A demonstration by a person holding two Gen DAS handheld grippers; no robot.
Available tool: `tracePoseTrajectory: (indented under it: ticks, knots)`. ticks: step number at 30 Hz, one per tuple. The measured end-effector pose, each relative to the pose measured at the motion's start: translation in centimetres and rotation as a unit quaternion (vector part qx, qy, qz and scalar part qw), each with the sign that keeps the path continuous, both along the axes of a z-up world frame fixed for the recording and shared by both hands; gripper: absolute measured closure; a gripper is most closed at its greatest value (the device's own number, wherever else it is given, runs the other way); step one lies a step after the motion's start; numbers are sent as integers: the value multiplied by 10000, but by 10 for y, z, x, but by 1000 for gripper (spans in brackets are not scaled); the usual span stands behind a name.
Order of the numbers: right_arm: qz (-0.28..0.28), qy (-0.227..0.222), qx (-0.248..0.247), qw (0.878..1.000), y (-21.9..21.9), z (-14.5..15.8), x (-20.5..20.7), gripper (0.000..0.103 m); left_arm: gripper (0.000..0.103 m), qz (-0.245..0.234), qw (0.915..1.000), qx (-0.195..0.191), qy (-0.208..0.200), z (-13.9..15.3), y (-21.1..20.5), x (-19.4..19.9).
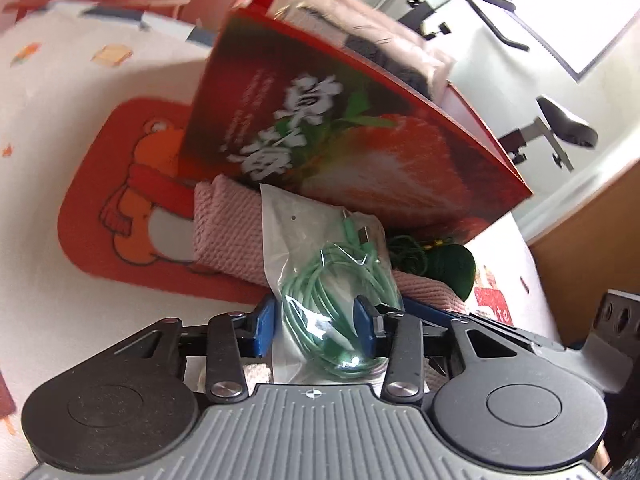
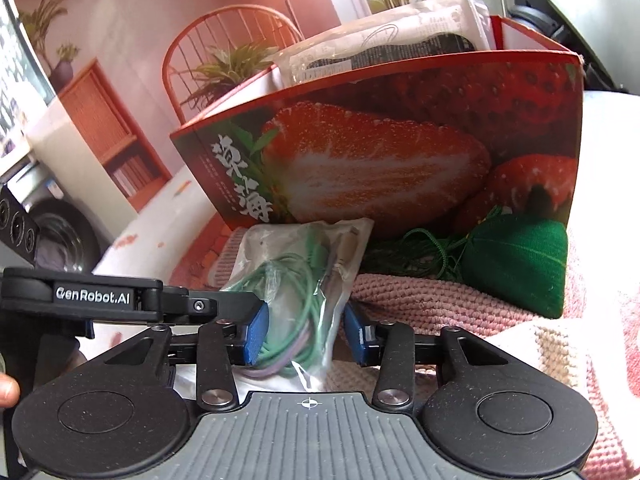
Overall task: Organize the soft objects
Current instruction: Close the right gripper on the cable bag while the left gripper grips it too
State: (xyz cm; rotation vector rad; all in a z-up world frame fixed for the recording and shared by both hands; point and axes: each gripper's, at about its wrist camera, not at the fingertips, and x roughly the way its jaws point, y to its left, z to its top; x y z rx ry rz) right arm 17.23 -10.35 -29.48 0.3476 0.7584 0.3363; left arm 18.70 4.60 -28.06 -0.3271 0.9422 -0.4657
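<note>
A clear plastic bag with a coiled green cable sits between the blue pads of both grippers. My left gripper and my right gripper both close on the bag from its two sides. The bag lies on a pink knitted cloth. A green pouch with cord rests on the cloth by the red strawberry box. The box holds packaged items.
A red bear mat lies on the white patterned tablecloth at left. The left gripper's arm shows at the left of the right wrist view. A wooden cabinet edge stands at right.
</note>
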Motion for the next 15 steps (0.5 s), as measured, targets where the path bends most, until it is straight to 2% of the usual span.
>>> tracePoseTrajectory:
  ticks: [1, 9, 15]
  knots:
    - [26, -16, 36, 10000, 0, 1, -1, 72, 65, -29, 10000, 69, -61, 3, -2, -2]
    - [74, -406, -4, 9991, -1, 17, -15, 75, 68, -209, 9968, 431, -645, 32, -13, -24]
    - [229, -853, -433, 9952, 3, 35, -27, 80, 69, -211, 9939, 587, -913, 51, -15, -37]
